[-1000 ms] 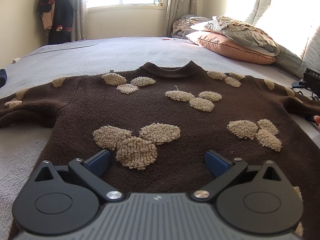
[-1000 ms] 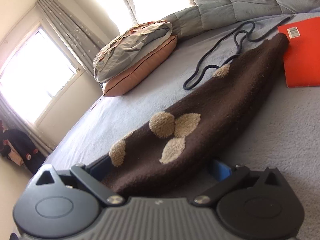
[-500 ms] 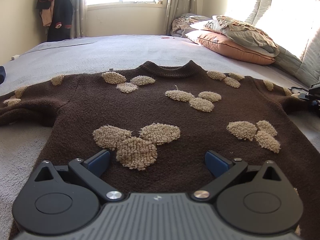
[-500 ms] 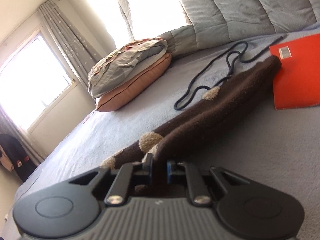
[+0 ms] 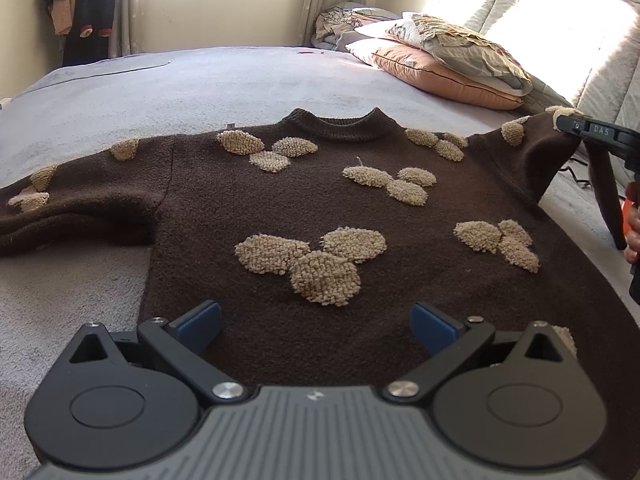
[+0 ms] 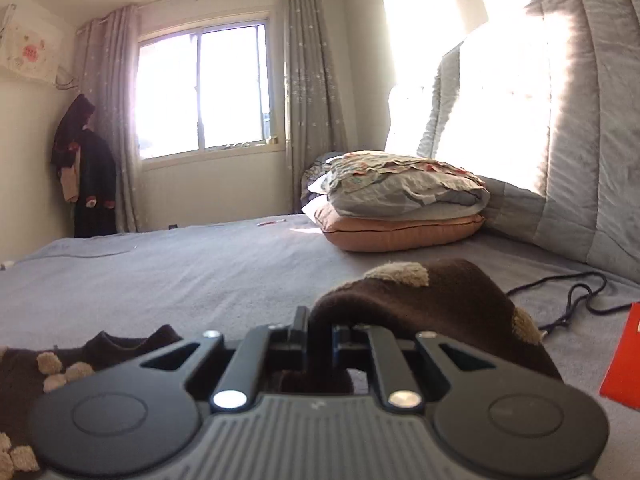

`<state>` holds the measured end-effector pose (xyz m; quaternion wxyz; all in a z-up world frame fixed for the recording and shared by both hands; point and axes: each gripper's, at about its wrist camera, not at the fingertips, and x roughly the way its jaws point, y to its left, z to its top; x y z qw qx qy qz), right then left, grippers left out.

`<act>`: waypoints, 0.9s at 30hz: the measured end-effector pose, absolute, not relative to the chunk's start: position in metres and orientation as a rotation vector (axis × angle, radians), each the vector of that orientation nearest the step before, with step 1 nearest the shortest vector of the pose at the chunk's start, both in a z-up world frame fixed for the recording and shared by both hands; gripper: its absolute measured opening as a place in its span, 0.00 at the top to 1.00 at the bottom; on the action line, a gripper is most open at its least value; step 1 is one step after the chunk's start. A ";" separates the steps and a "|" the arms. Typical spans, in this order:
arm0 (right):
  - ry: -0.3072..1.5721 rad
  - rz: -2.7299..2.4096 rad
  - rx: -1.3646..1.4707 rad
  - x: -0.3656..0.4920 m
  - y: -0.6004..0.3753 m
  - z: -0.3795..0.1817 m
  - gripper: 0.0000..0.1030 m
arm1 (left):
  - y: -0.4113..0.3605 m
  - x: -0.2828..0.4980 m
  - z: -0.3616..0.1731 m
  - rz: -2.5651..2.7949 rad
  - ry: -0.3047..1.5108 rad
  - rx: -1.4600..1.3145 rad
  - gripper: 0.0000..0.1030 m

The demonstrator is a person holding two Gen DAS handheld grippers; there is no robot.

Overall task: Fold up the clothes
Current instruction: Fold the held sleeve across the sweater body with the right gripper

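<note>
A dark brown sweater [image 5: 304, 200] with tan fuzzy leaf patches lies flat, front up, on the grey bed [image 5: 200, 84]. My left gripper [image 5: 316, 320] hovers open over its lower hem, blue pads wide apart with only the flat cloth below them. Its right sleeve [image 5: 532, 152] is lifted off the bed. My right gripper [image 6: 320, 336] is shut on that sleeve [image 6: 420, 300], which drapes over the fingers and hangs to the right. In the left wrist view the right gripper [image 5: 576, 130] shows at the far right edge. The left sleeve [image 5: 80, 204] lies on the bed.
Stacked pillows [image 6: 400, 208] sit at the head of the bed by a grey padded headboard [image 6: 580, 140]. A dark cord [image 6: 568, 296] and an orange flat item [image 6: 624, 360] lie at the right. A window [image 6: 204, 92] and hanging dark clothes [image 6: 84, 168] are at the far wall.
My right gripper closed on the right sleeve, rolled upright and lifted it off the bed. The left gripper shifted slightly and stayed open.
</note>
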<state>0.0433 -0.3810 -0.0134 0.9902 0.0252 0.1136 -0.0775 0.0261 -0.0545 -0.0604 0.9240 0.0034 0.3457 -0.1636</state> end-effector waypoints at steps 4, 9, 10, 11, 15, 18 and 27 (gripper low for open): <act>0.280 -0.055 -0.136 0.040 -0.343 -0.020 0.90 | -0.036 0.030 -0.054 -0.349 0.711 -0.051 0.00; 0.332 0.074 -0.351 0.033 -0.298 -0.036 0.90 | -0.012 0.036 -0.054 -0.358 0.711 -0.166 0.00; 0.345 0.099 -0.392 0.032 -0.290 -0.041 0.90 | -0.009 0.038 -0.054 -0.366 0.717 -0.191 0.00; 0.364 0.124 -0.429 0.032 -0.283 -0.047 0.90 | -0.007 0.039 -0.054 -0.372 0.722 -0.206 0.00; 0.459 0.193 -0.558 0.032 -0.256 -0.078 0.89 | -0.010 0.045 -0.053 -0.394 0.717 -0.185 0.00; 0.492 0.189 -0.630 0.032 -0.242 -0.095 0.89 | -0.015 0.047 -0.057 -0.400 0.712 -0.154 0.00; 0.547 0.144 -0.471 0.028 -0.239 -0.066 0.39 | -0.011 0.042 -0.064 -0.415 0.685 -0.140 0.00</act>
